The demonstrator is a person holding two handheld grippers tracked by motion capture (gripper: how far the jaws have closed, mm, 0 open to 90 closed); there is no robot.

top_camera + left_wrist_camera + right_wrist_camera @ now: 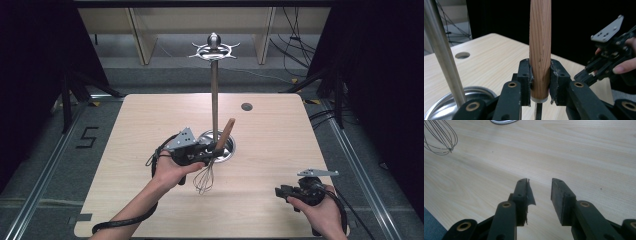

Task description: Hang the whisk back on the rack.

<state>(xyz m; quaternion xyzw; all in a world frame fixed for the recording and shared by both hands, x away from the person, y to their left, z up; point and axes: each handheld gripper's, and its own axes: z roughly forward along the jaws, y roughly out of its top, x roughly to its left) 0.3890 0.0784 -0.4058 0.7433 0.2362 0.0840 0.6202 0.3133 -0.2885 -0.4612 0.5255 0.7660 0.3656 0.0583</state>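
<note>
A whisk [212,160] with a wooden handle [539,47] and wire loops [441,135] hangs above the table, handle up, wires down. My left gripper [209,149] is shut on the handle near its lower end; both jaws press the wood. Just behind it rises a metal stand pole [214,95] from a round steel base [456,102], with a hook ring [214,50] on top. My right gripper [281,190] hovers low over the table's near right part, open, with nothing between its fingers [560,195].
The light wooden table [150,120] has a small round hole [246,106] at its far right. Shelving and cables stand on the floor beyond the table. Dark curtains flank both sides.
</note>
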